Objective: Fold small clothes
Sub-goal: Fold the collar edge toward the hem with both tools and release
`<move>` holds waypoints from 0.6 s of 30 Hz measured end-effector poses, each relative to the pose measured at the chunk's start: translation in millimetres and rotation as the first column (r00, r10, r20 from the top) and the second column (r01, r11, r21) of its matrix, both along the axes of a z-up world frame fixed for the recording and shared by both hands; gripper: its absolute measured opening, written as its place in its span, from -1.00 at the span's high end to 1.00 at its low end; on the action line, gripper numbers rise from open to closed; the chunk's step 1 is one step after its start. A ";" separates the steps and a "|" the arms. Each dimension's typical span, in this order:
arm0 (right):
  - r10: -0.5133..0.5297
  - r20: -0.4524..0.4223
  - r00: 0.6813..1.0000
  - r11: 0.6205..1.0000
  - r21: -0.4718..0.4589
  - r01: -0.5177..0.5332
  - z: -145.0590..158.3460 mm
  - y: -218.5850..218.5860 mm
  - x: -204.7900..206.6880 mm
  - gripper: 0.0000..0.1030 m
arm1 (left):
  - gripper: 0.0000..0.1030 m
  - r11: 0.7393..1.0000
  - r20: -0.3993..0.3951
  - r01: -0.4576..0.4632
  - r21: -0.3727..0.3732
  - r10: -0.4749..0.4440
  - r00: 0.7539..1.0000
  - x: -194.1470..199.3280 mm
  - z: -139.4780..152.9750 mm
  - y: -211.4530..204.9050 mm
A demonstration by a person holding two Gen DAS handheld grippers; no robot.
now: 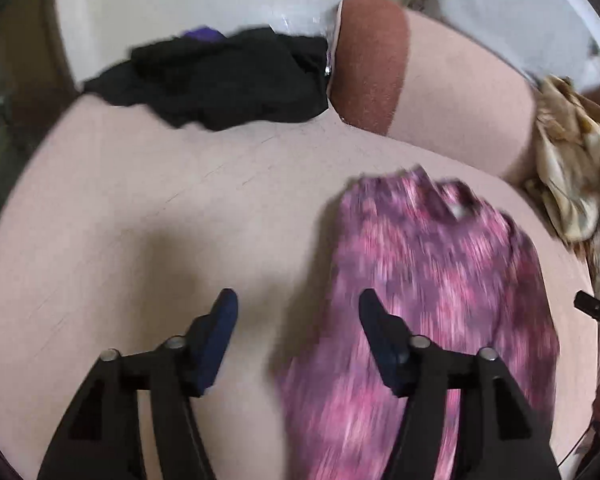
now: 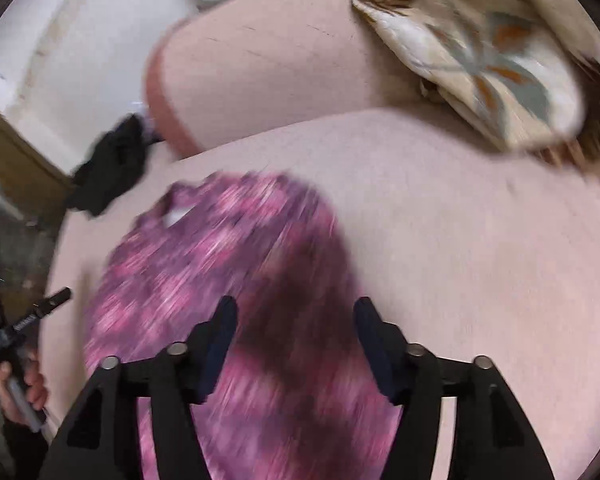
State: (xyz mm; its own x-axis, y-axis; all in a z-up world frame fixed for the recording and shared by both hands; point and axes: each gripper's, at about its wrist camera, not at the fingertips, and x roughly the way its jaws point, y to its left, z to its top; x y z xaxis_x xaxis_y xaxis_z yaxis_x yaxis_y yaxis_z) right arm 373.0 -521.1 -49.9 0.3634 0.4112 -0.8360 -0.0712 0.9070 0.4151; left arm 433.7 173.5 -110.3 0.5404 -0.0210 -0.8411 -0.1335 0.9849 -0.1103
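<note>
We see the pink shirt (image 2: 236, 280) lying long from 6 to 12 o'clock on the couch (image 2: 460, 240), right under our open, empty right gripper (image 2: 296, 312), while our open left gripper (image 1: 298, 306) sits by its 9 o'clock edge.

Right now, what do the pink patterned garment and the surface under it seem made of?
The pink patterned garment looks like soft, matte knit fabric, judging by its draping edges and mottled pink-purple print; blur hides the weave. The sofa seat appears to be matte, finely textured pale pink upholstery.
</note>
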 end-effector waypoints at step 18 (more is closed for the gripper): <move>-0.063 0.072 0.995 0.997 0.058 0.059 65.1 -49.2 -288.6 -0.42 | -0.51 0.996 0.082 -0.084 -0.039 0.087 0.993 -296.6 28.5 -67.6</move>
